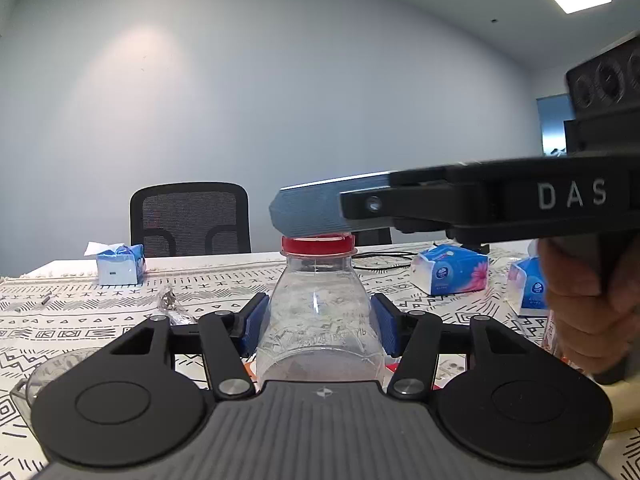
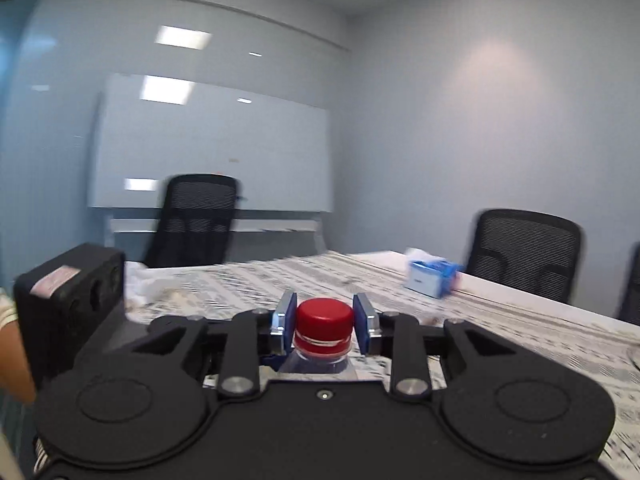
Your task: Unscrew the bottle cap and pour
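Note:
A clear plastic bottle [image 1: 316, 312] stands upright on the patterned tablecloth [image 1: 80, 312]. My left gripper [image 1: 320, 320] is shut on its body, with the blue pads [image 1: 254, 320] pressed against both sides. The red cap [image 1: 318, 245] sits on the neck. My right gripper [image 1: 314, 216] comes in from the right at cap height, and its blue-grey finger covers the top of the cap. In the right wrist view the red cap [image 2: 325, 316] sits between the two blue pads [image 2: 285, 322], and my right gripper [image 2: 325, 320] is shut on it. The bottle looks empty.
A clear cup [image 1: 48, 372] sits at the lower left. Tissue packs lie at the back left [image 1: 120, 264] and right [image 1: 452, 274]. A person's hand [image 1: 592, 312] holds the right gripper's handle. Black chairs [image 2: 524, 248] ring the table, and a whiteboard [image 2: 212, 148] hangs on the far wall.

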`<state>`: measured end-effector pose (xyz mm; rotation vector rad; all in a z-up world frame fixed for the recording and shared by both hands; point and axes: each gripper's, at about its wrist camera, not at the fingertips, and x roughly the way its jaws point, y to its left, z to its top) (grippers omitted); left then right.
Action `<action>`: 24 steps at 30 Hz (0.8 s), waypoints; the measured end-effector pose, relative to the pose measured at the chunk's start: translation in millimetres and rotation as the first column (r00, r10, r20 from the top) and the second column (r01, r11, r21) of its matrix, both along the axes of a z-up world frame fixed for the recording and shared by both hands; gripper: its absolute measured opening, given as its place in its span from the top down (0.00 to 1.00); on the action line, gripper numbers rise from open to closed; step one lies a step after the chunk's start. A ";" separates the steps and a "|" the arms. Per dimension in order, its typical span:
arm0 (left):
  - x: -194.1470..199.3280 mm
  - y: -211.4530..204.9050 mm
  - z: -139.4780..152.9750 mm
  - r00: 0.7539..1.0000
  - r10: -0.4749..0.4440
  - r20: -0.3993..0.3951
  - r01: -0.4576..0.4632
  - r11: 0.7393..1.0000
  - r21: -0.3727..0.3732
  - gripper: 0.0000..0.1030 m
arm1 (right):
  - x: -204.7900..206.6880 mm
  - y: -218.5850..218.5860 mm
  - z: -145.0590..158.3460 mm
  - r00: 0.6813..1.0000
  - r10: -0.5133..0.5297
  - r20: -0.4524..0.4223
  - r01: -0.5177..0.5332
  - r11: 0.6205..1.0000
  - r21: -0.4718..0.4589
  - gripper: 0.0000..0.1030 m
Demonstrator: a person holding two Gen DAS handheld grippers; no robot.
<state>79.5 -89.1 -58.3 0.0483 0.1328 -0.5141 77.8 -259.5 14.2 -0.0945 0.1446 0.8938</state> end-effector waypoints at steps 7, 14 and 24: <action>-3.8 -2.1 -0.7 1.000 -0.015 0.004 0.015 1.000 0.004 0.49 | 20.3 -17.9 12.3 0.988 0.145 -0.061 -0.145 0.989 -0.009 0.68; -5.0 1.0 -1.7 1.000 -0.012 -0.001 0.012 1.000 -0.009 0.48 | 5.3 -9.0 15.9 0.996 0.067 -0.065 -0.069 0.997 -0.028 0.56; -4.2 3.8 -1.7 1.000 -0.008 0.006 0.008 1.000 -0.012 0.47 | 3.4 -1.7 12.6 0.999 -0.041 -0.031 0.038 0.995 -0.087 0.54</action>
